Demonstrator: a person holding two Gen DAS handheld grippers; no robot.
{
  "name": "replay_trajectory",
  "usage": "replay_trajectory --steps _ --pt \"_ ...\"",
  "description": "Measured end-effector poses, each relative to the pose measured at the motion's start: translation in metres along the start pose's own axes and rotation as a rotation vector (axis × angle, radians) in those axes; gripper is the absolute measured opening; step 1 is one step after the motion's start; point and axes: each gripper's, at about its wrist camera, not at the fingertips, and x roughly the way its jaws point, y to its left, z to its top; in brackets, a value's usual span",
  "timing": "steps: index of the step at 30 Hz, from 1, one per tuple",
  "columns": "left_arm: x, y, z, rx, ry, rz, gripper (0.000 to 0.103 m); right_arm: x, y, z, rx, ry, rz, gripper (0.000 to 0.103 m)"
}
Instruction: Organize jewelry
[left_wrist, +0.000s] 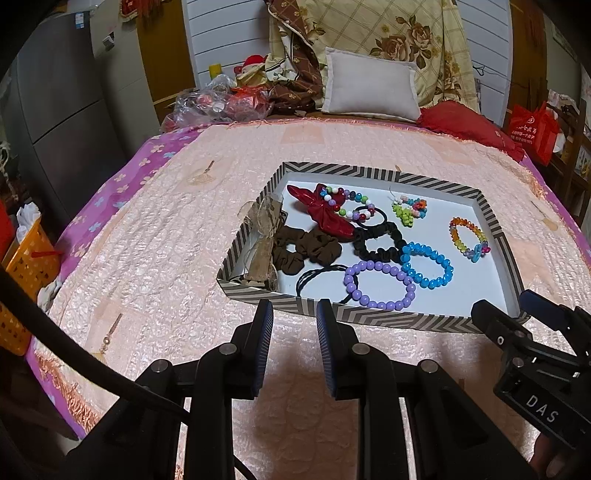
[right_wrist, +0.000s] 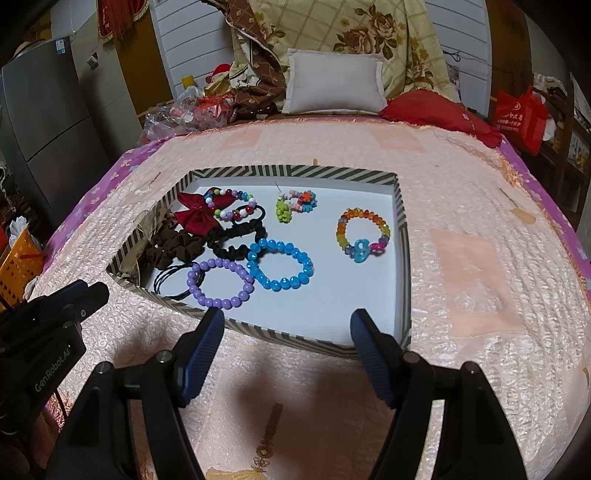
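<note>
A striped shallow box (left_wrist: 369, 317) (right_wrist: 280, 334) lies on the bed and holds the jewelry: a purple bead bracelet (left_wrist: 378, 284) (right_wrist: 219, 282), a blue bead bracelet (left_wrist: 426, 264) (right_wrist: 280, 264), an orange multicolour bracelet (left_wrist: 468, 238) (right_wrist: 362, 232), a red bow (left_wrist: 321, 212) (right_wrist: 199, 212), brown (left_wrist: 306, 249) and black scrunchies (left_wrist: 376, 236), and a green bead charm (left_wrist: 408, 208) (right_wrist: 291, 205). My left gripper (left_wrist: 294, 314) is empty, its jaws a narrow gap apart, just before the box's near wall. My right gripper (right_wrist: 287, 325) is open wide and empty at the near wall.
The bed has a pink quilt (right_wrist: 461, 258). A white pillow (left_wrist: 369, 86), a red cushion (left_wrist: 461, 123) and plastic bags (left_wrist: 218, 101) lie at the head. An orange basket (left_wrist: 26, 266) stands left of the bed, a grey fridge (left_wrist: 55, 110) behind it.
</note>
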Motion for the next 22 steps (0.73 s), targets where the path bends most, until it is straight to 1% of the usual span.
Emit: replay_trajectory --steps 16,19,22 --pt "0.006 -0.007 0.005 0.017 0.000 -0.004 0.016 0.006 -0.001 0.006 -0.003 0.006 0.004 0.074" --pt "0.006 -0.010 0.005 0.030 -0.020 -0.008 0.016 0.008 -0.004 0.006 0.008 0.011 0.005 0.074" --pt "0.010 -0.009 0.006 0.035 -0.013 -0.024 0.016 0.008 -0.014 0.006 0.028 0.006 -0.003 0.074"
